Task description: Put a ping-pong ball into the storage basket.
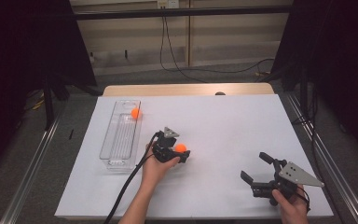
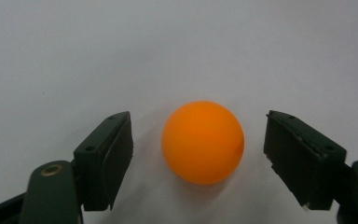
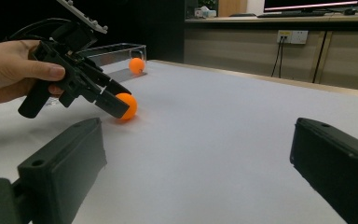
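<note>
Here, on a white-covered table [image 1: 223, 121], a person's left hand [image 1: 154, 169] lowers the left gripper [image 1: 182, 155] around an orange ball [image 2: 203, 142] that rests on the white surface near the middle of the table. In the left gripper view, the fingers [image 2: 105, 158] stand either side of the ball, partly open, with a clear strip of white showing between each pad and the ball, so nothing is gripped. The right gripper view confirms the ball [image 3: 127, 106] sits on the table with the left gripper angled down over it from the person's hand.

To the left of that ball, well apart from it, a long clear plastic bin [image 1: 116, 149] lies lengthwise on the table, its narrow ends pointing toward and away from the person. It holds a second orange ball [image 1: 135, 113], which sits at the far end of the bin against its right wall; the rest of its ribbed floor is bare. From the right gripper view, the same ball [image 3: 136, 65] shows through the bin's transparent wall [image 3: 116, 49].

The right gripper [image 1: 256, 170] is held by the right hand [image 1: 291, 207] near the table's front right corner, well away from both balls. Its fingers [image 3: 65, 172] are spread wide and hold nothing.
</note>
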